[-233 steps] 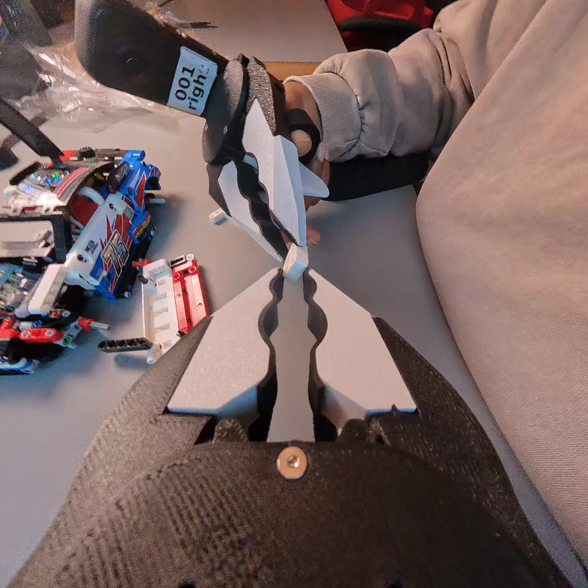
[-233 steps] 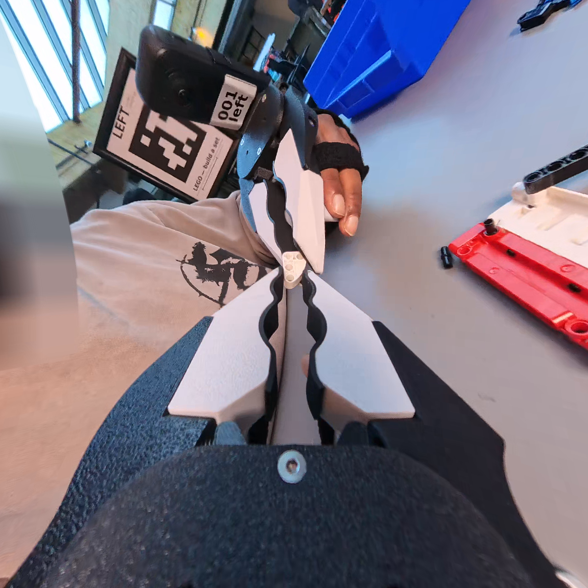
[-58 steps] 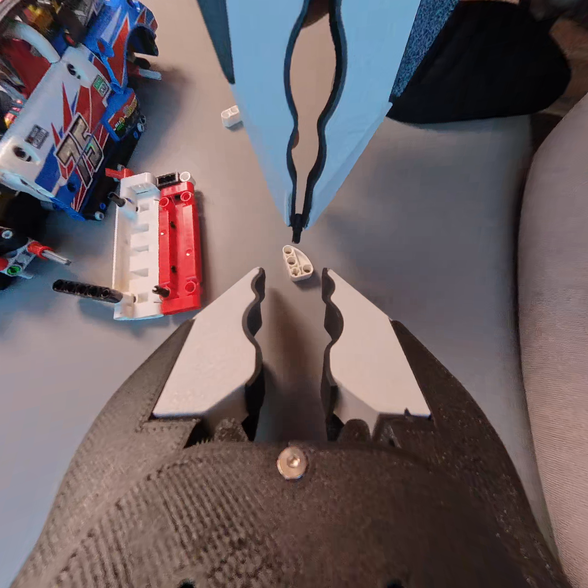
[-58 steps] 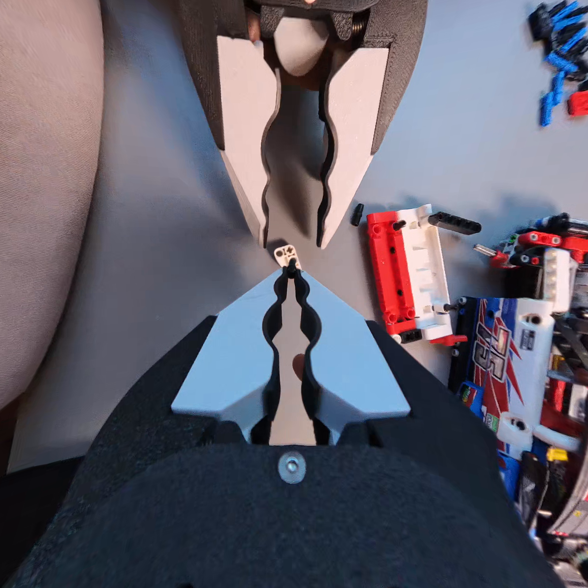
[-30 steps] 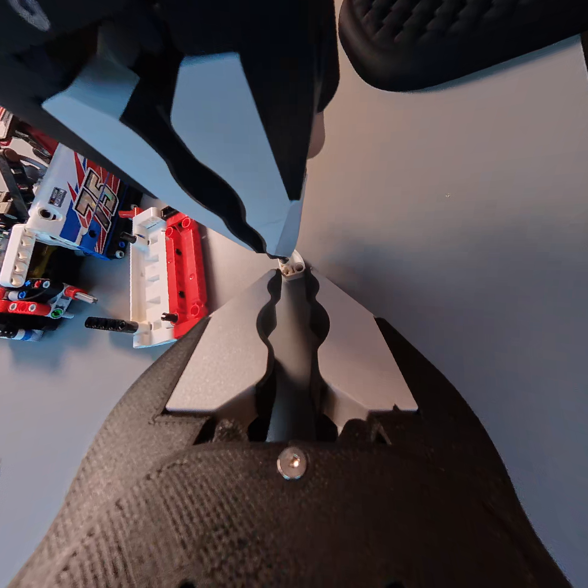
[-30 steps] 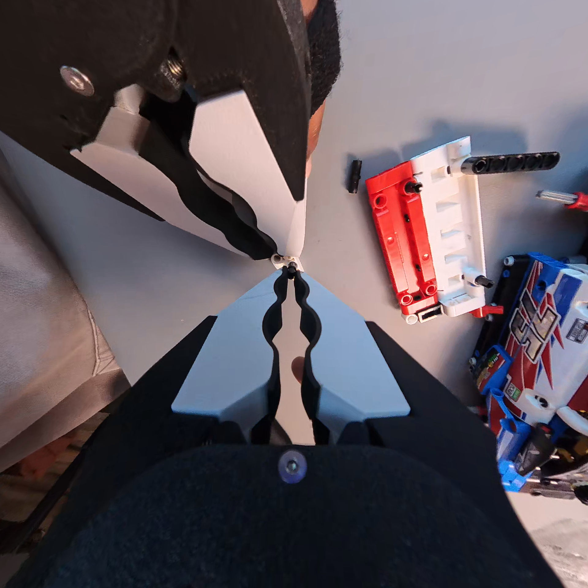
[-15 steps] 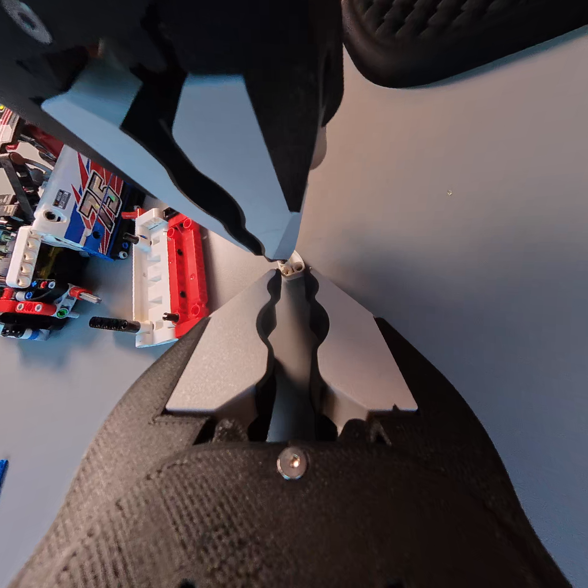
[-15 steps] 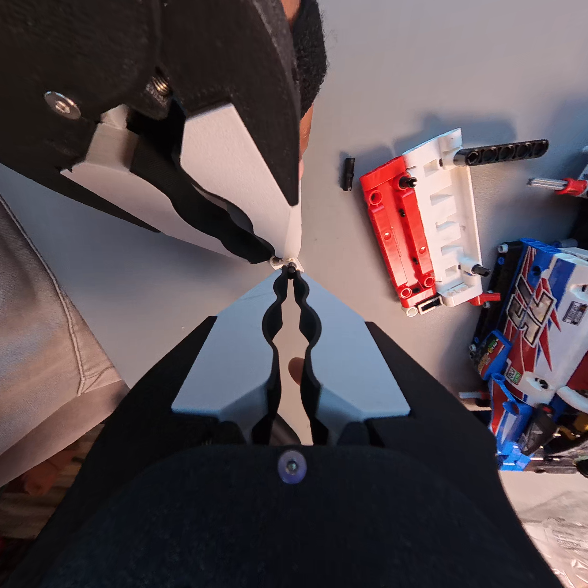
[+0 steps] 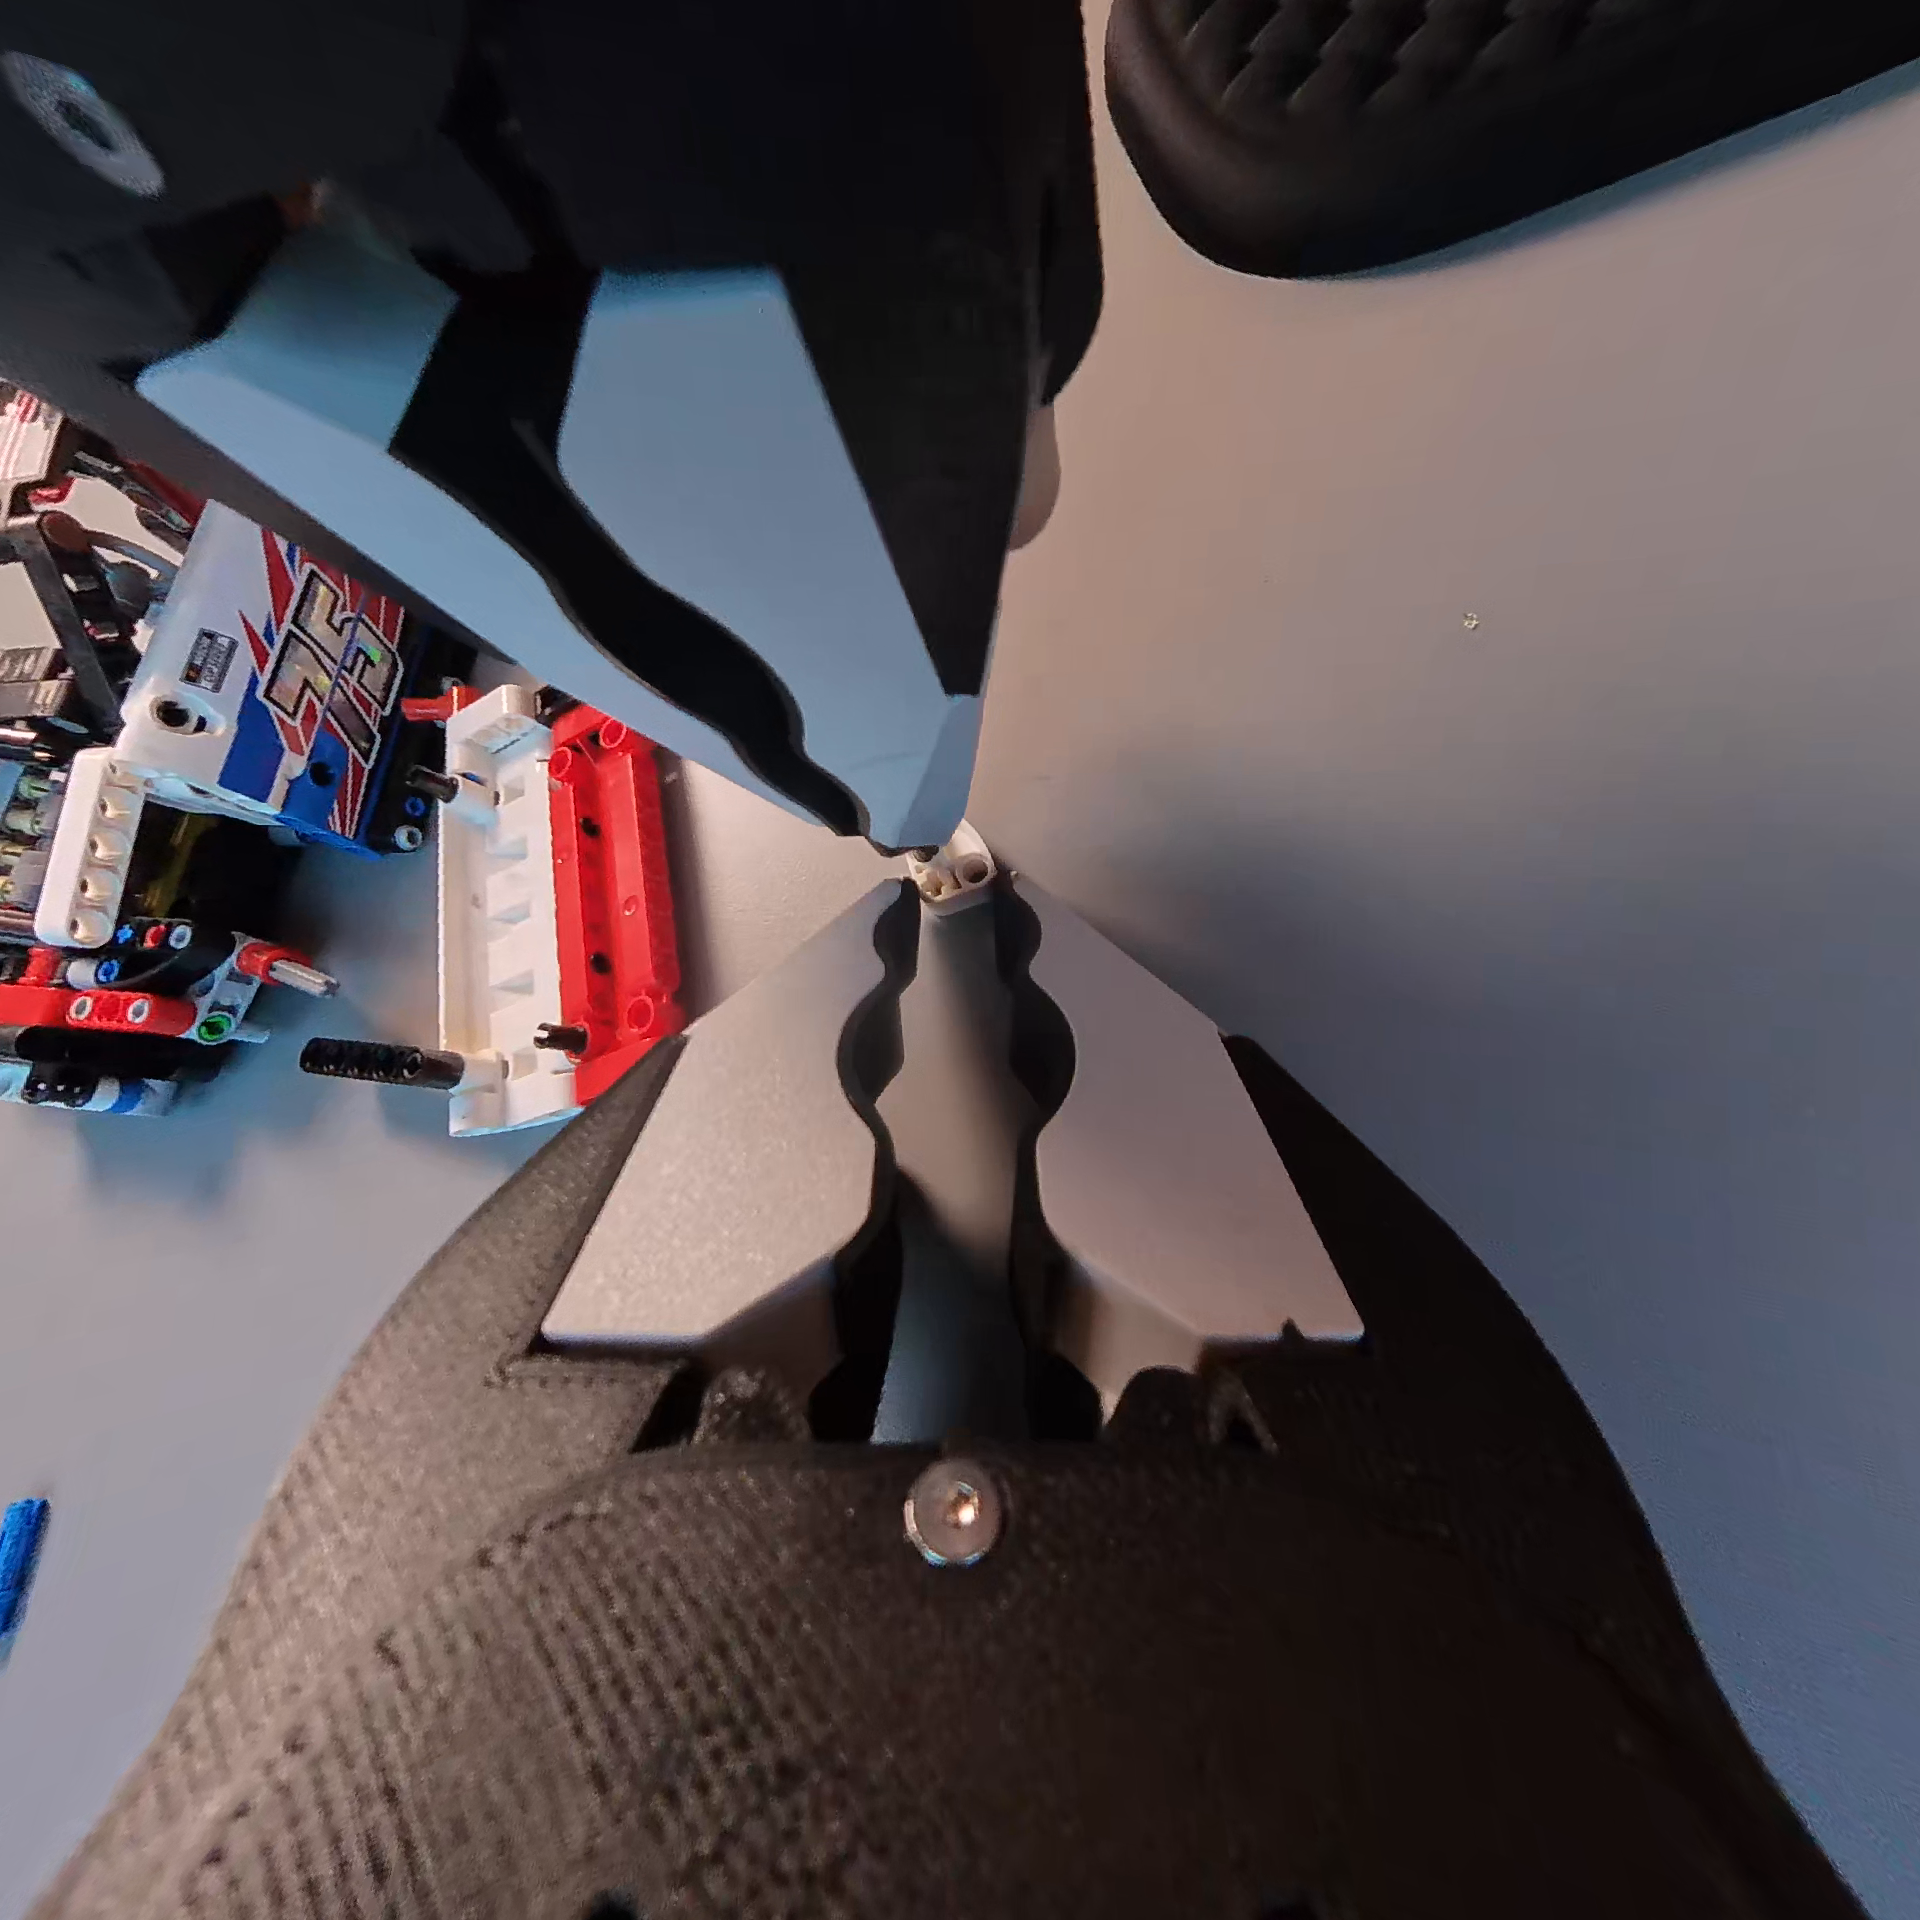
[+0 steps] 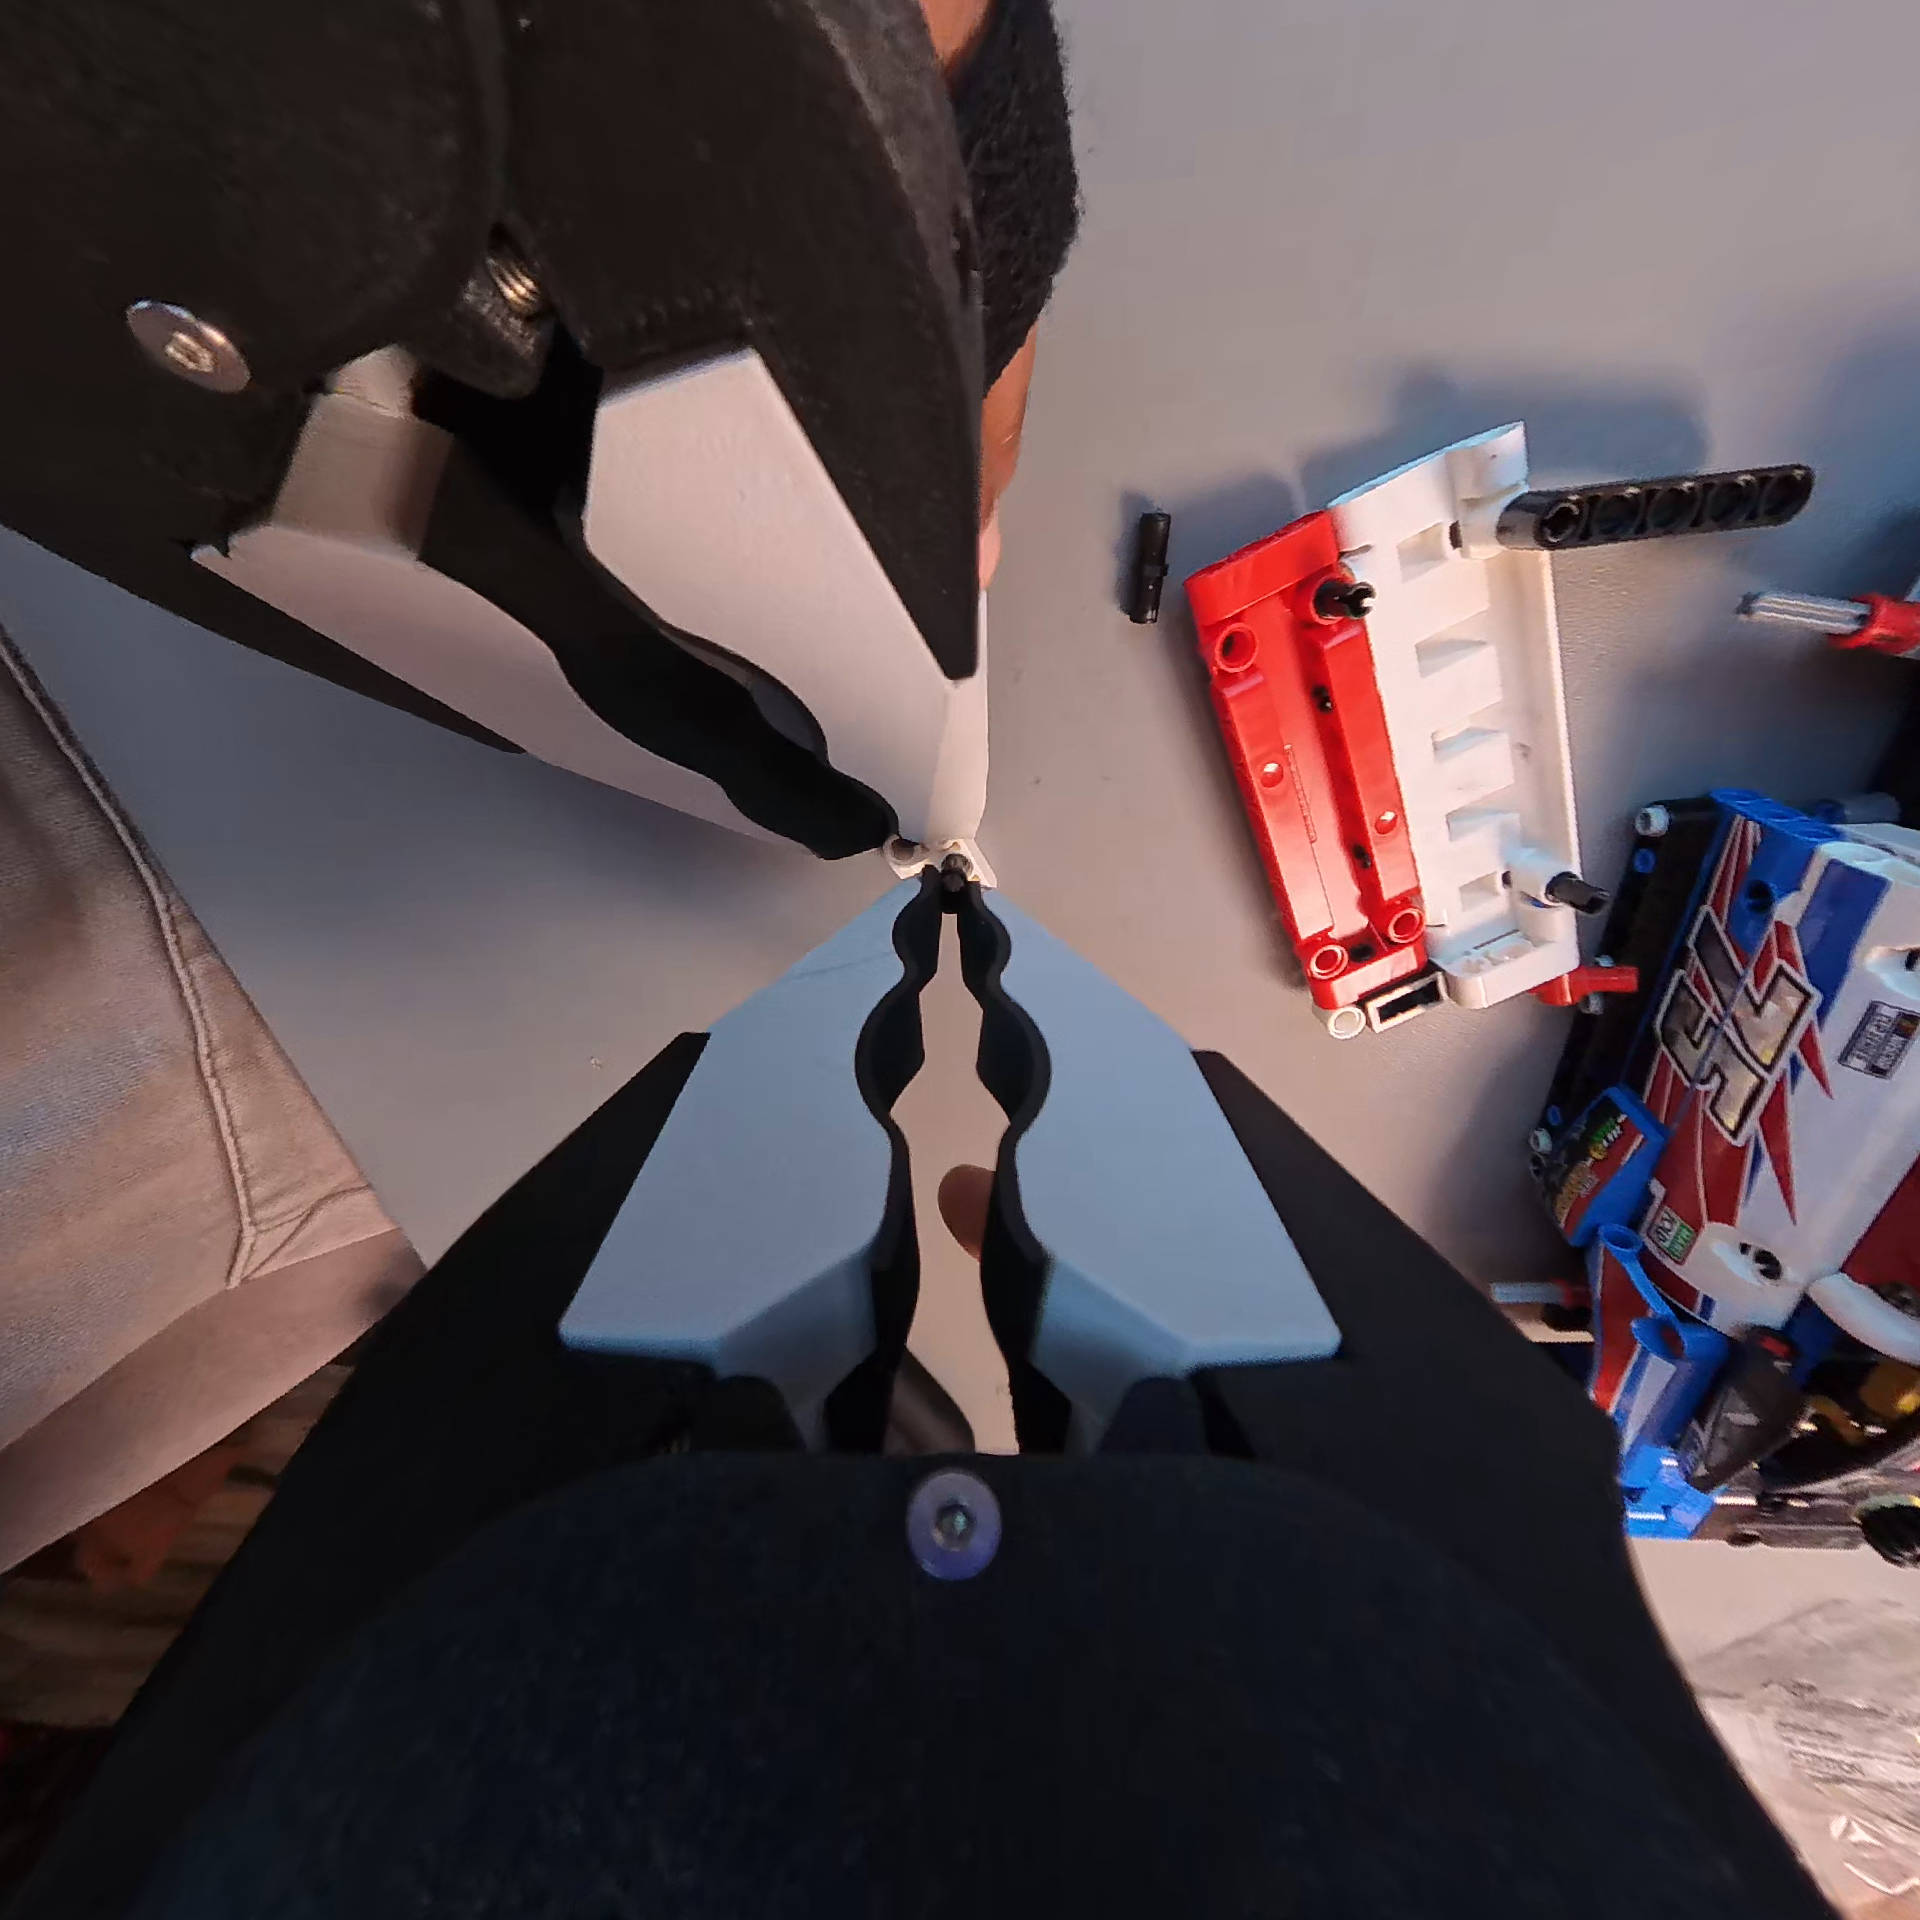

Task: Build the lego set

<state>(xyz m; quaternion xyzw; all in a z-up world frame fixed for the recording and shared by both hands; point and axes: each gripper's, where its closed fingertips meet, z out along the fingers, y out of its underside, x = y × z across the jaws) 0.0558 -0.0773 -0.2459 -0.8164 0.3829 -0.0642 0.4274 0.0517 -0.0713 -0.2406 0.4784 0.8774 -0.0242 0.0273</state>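
My left gripper (image 9: 956, 885) is shut on a small white Lego connector piece (image 9: 962, 871) with round holes, held above the grey table. My right gripper (image 10: 948, 885) is shut on a short black pin (image 10: 951, 873). The pin's end meets the white piece (image 10: 914, 850) tip to tip. In the left wrist view the right gripper (image 9: 902, 831) comes in from the upper left. In the right wrist view the left gripper (image 10: 935, 836) comes in from the upper left. How far the pin sits in a hole is hidden by the fingertips.
A red and white panel assembly (image 10: 1392, 769) with a black beam (image 10: 1662, 509) lies on the table (image 10: 1351, 260), and also shows in the left wrist view (image 9: 561, 914). A loose black pin (image 10: 1148, 566) lies beside it. The blue, white and red race car (image 10: 1766, 1143) stands beyond. A grey sleeve (image 10: 125, 1039) is left. Less than 4 cm separates the two grippers' tips.
1.9 s ago the white piece lay on the table between my open left fingers. The left gripper has shut on it and lifted it against the right gripper's pin. Both have barely moved since.
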